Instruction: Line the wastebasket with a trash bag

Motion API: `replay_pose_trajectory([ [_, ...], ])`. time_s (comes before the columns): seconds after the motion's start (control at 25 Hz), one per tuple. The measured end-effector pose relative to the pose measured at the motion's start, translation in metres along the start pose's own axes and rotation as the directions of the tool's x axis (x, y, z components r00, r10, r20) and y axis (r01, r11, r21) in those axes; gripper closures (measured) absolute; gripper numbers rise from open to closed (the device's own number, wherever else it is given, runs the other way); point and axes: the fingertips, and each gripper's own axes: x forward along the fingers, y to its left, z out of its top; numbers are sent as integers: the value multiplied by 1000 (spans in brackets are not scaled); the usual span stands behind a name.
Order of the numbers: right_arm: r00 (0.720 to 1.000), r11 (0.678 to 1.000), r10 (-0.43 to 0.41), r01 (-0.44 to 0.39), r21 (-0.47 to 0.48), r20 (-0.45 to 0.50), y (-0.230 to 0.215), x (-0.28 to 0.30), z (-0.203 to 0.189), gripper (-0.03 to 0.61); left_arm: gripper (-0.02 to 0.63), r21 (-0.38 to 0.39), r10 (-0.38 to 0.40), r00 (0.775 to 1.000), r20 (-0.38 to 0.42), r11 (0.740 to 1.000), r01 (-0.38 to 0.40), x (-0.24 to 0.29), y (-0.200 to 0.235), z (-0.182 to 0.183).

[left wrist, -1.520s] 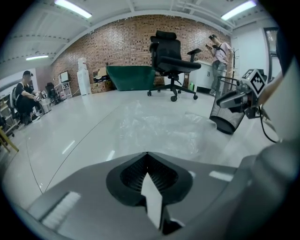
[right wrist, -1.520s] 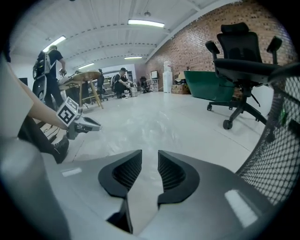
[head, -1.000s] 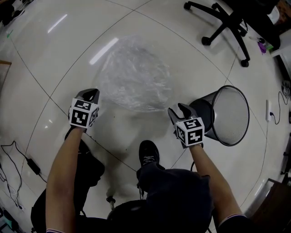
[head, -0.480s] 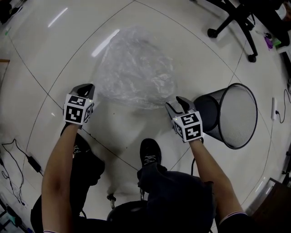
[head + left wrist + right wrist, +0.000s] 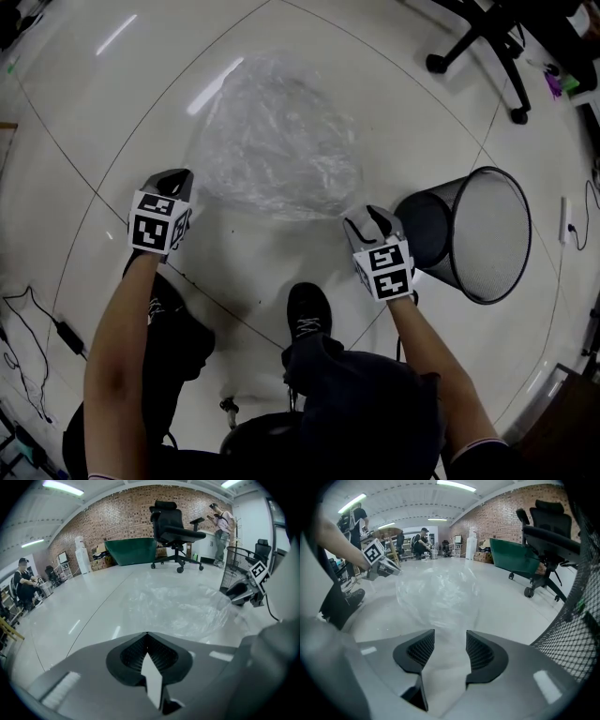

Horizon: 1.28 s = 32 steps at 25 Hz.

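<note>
Down on the glossy floor (image 5: 103, 103), spread out and crinkled: clear trash bag (image 5: 277, 141). Just right of it, tipped on its side, open mouth turned away from the bag: black mesh wastebasket (image 5: 487, 234). At the bag's near right corner, right gripper (image 5: 367, 221), jaws wide apart, just been opening, loose film between them but not pressed. At the bag's near left edge, left gripper (image 5: 173, 178), jaws shut tight together, any hold on the film impossible to tell. Farther off, beyond the wastebasket: office chair (image 5: 478, 47).
</note>
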Motion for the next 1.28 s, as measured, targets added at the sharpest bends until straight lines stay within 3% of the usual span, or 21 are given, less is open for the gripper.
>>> replay_pose_trajectory([
  [0.16, 999, 998, -29, 28, -57, -15, -2, 13, 5, 383, 601, 0, 0, 1000, -3, 1000, 0, -1, 1, 0],
  [0.76, 999, 984, 9, -3, -178, 35, -2, 33, 40, 385, 601, 9, -20, 1000, 6, 1000, 20, -8, -1, -2],
  [0.84, 1000, 983, 11, -6, -182, 22, -3, 36, 41, 425, 601, 11, -24, 1000, 9, 1000, 23, -9, -1, -2],
  [0.92, 1000, 984, 16, -11, -179, 22, -4, 38, 43, 567, 601, 16, -27, 1000, 11, 1000, 27, -10, 0, -1],
  [1.12, 997, 987, 45, -35, -155, 60, 0, 31, 57, 577, 601, 41, -38, 999, 15, 998, 38, -17, 3, 0],
  [1.28, 992, 992, 43, -28, -126, 121, 0, 13, 80, 577, 601, 61, -42, 997, 61, 997, 38, -30, 2, 15],
])
